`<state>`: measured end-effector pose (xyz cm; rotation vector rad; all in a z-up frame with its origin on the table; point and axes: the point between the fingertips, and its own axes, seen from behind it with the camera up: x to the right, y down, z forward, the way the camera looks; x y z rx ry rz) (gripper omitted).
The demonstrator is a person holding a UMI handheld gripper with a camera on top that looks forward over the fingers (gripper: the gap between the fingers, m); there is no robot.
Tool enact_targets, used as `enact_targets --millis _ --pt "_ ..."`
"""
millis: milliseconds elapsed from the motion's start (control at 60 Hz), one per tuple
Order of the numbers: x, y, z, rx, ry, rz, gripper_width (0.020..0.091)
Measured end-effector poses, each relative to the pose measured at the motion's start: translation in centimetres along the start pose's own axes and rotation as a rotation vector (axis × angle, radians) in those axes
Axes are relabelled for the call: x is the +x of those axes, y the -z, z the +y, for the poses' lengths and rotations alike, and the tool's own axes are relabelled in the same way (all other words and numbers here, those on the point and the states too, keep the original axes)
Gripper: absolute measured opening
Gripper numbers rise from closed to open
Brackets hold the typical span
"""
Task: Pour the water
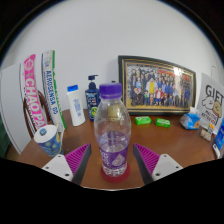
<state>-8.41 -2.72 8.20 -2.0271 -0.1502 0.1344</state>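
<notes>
Bottle: a clear plastic water bottle (112, 135) with a purple cap and a purple band low on its body; the wall is see-through, and the water level cannot be made out.
Bottle's stance: upright, long axis straight up and down, cap at the top, base on the brown table (170, 145).
Bottle's place: centre of the frame, low down, between the two fingers.
Gripper: the gripper (112, 160) stands open, its pink pads (76, 158) at either side of the bottle's lower part with a gap showing on both sides.
Upper right: a framed group photo (156, 84) leans at the wall.
Left: tall boxes (40, 88), a small white bottle (76, 105) and a dark pump bottle (92, 97).
</notes>
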Motion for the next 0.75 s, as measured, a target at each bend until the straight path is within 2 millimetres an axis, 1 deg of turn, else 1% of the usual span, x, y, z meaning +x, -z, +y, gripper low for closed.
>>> enact_targets --millis 50,100,183,283,350,400,500,583,683,750 --pt "0.1 2.0 -0.4 -0.016 0.018 0.038 0.0849" --pt "0.2 4.7 -0.9 -0.036 0.033 0.079 0.0853" --pt "-1.1 9.2 -1.6 -0.054 0.037 0.125 0.0852" --pt "-2.6 14.8 -1.8 -0.089 0.032 0.162 0.0854" --pt "-3.8 17.9 -1.6 -0.111 0.022 0.176 0.0852" --pt "-4.5 19.9 -1.4 -0.128 0.008 0.189 0.0852" --pt "-5.6 22.8 -1.3 -0.137 -0.015 0.190 0.0854" --pt "-6.4 24.3 -1.0 -0.146 -0.034 0.170 0.0853" --pt "-4.9 25.5 -0.8 -0.143 0.025 0.223 0.0855" --pt "-4.5 25.9 -0.5 -0.151 0.037 0.229 0.0856"
